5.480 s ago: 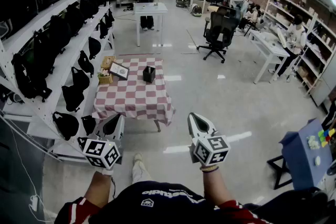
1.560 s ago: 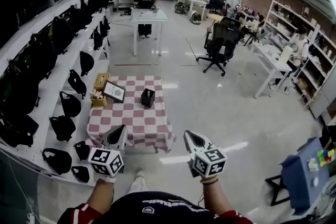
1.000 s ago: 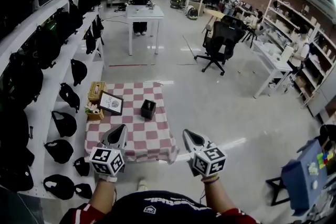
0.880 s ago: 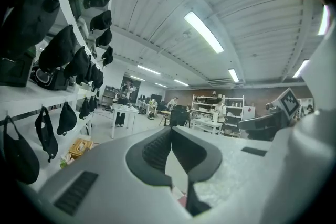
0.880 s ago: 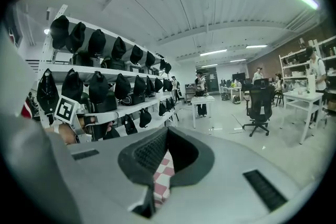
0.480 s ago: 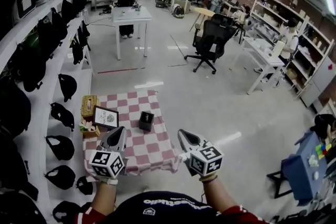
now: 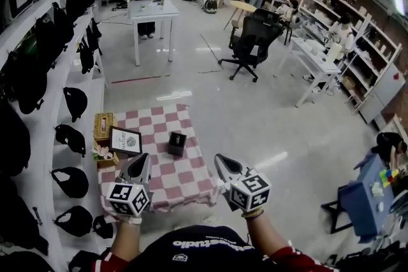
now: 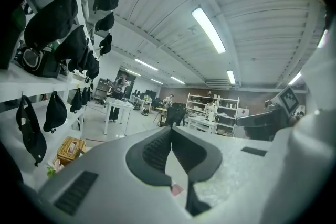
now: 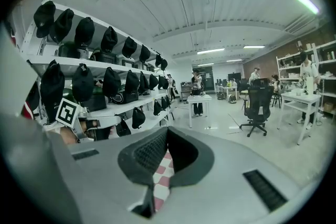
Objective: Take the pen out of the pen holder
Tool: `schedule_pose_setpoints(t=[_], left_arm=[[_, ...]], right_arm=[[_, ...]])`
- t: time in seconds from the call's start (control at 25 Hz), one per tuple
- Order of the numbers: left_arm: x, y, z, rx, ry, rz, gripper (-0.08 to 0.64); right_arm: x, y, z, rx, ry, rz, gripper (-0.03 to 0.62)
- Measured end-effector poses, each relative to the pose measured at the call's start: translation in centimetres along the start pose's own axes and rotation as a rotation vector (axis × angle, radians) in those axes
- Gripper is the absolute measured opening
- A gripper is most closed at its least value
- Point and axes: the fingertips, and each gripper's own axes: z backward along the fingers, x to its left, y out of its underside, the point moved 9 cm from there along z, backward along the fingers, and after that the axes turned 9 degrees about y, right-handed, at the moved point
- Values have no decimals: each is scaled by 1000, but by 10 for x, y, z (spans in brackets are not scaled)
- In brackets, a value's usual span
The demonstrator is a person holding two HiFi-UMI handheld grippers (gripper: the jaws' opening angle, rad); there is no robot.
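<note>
Head view alone shows black pen holder [image 7: 176, 143] on checked table [image 7: 185, 185], right of picture frame [image 7: 125, 141], beyond both tongs. Left tongs [image 7: 141, 161], right tongs [image 7: 221, 162] — closed, empty. Right gripper view — only sliver of table behind jaws.

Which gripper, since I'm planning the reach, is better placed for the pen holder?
Probably left: the left gripper shows over the checked cloth near the pen holder; the right gripper hangs past its corner.
</note>
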Motion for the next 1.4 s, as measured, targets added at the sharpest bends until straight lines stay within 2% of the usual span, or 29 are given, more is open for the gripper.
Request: schedule_pose_setpoints(t=[0.32, 0.52, 0.68, 1.04, 1.24, 1.4], left_arm=[[-5, -4, -13, -15, 28, -24, 8], [-6, -10, -9, -40, 0, -55, 9], [-4, -9, -10, -40, 22, -45, 109], [5, 31, -43, 63, 75, -51, 114], [12, 45, -67, 108, 107, -54, 114], [22, 57, -88, 149, 102, -63, 114]], right_arm=[[-11, 3, -4, -1, 1, -10, -2], [-12, 9, -6, 5, 1, -23, -2], [-10, 11, -6, 6, -7, -30, -2], [-18, 19, -11, 26, 8, -11, -2], [-25, 24, -21, 63, 20, -36, -2], [-33, 24, -25, 71, 36, -45, -1]])
